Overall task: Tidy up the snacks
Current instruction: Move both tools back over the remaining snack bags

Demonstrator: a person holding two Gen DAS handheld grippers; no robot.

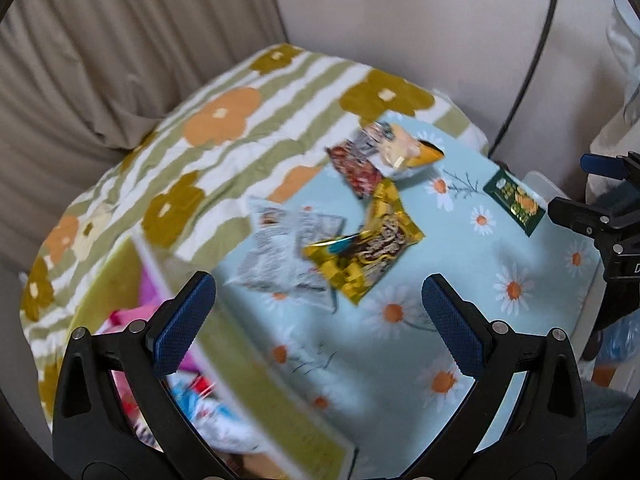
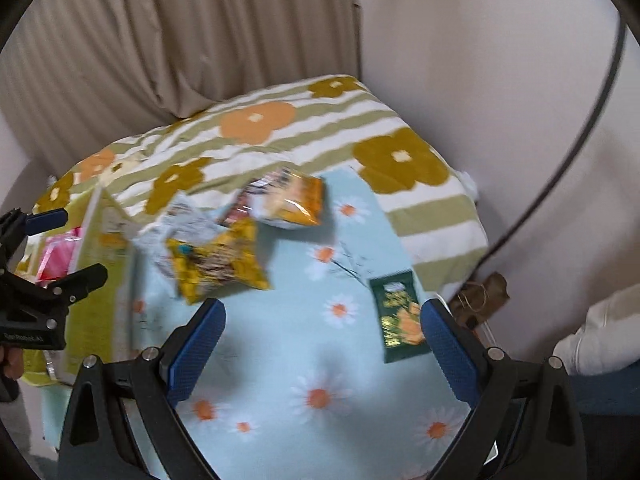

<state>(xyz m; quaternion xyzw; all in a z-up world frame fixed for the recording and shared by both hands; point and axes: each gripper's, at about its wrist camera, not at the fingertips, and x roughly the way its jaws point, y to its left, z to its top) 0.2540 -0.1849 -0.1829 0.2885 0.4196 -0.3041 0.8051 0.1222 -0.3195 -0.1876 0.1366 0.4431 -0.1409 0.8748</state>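
right wrist view: right gripper (image 2: 322, 344) hangs spread and empty over the daisy cloth (image 2: 280, 360); the green packet (image 2: 398, 316) lies just ahead beside its right finger, long axis running away from it. left gripper (image 1: 318, 320), also spread, sits farther off.

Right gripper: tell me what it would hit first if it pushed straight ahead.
Probably the bare daisy-print cloth. The right gripper is open and aims between the dark green packet and the yellow packet; depth is uncertain.

Beige curtain (image 2: 160, 40) behind; flowered striped blanket (image 1: 248, 92) under daisy cloth (image 2: 304, 340); black cable (image 1: 532, 60).
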